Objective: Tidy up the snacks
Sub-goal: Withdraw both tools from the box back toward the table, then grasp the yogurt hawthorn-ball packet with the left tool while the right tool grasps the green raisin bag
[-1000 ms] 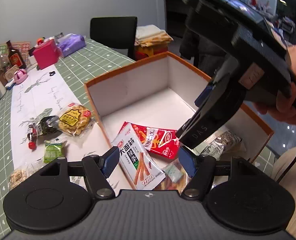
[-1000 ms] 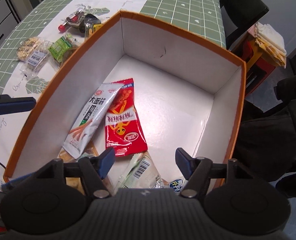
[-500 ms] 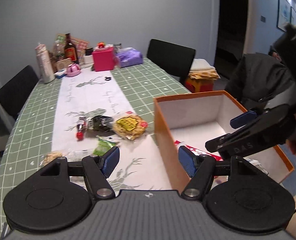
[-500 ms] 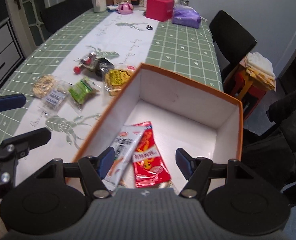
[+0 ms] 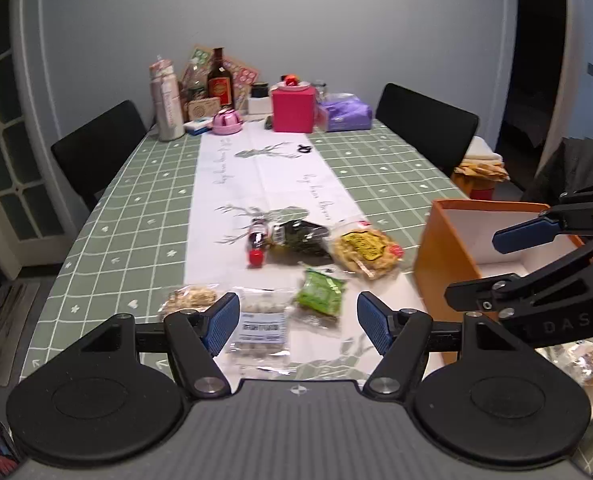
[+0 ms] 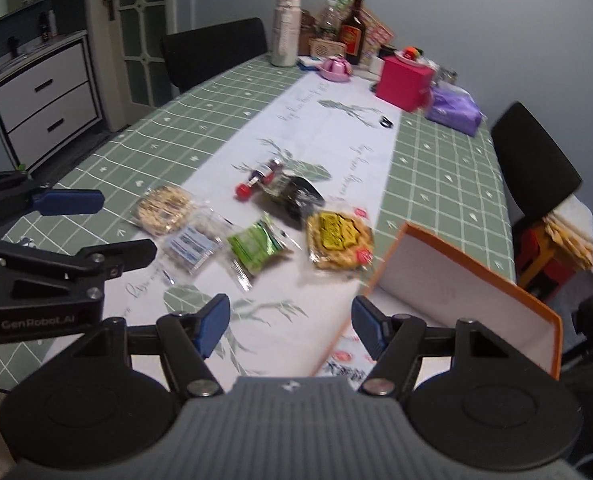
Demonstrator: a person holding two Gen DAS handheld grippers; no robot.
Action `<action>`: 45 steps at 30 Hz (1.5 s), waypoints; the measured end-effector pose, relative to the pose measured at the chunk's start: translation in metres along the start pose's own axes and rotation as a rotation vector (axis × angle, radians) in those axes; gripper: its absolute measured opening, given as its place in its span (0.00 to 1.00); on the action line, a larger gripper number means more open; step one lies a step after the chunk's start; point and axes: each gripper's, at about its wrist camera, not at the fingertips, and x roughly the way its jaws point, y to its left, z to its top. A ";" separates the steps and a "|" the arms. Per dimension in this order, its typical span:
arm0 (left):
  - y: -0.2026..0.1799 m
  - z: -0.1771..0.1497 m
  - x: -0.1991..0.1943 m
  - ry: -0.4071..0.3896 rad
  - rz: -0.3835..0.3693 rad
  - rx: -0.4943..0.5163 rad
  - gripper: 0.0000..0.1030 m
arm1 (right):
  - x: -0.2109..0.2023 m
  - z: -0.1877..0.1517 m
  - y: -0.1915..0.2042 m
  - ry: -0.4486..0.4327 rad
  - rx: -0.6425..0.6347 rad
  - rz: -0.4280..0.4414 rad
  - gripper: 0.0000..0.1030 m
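Both grippers have pulled up and back out of the orange box (image 5: 436, 252) and now face the loose snacks on the tabletop (image 5: 136, 216). The left gripper (image 5: 298, 322) hangs open and empty, with the clear cracker bag (image 5: 262, 326) just ahead between its fingers, long axis running away from it. The green packet (image 6: 254, 246) and yellow packet (image 6: 340, 240) lie further right, ahead of the open, empty right gripper (image 6: 290, 324), so the left is nearer the bag.

Loose snack packets (image 5: 318, 294) lie on the table (image 5: 136, 220), left of the box (image 5: 448, 264).
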 end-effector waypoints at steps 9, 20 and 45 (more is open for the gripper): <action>0.036 -0.018 0.037 0.071 0.027 -0.060 0.77 | 0.060 0.015 0.014 0.101 -0.035 0.021 0.60; 0.041 -0.036 0.089 0.162 0.017 -0.073 0.77 | 0.120 0.022 0.006 0.193 0.172 0.070 0.55; 0.035 -0.048 0.134 0.217 -0.008 -0.038 0.69 | 0.198 0.026 0.003 0.309 0.300 0.096 0.06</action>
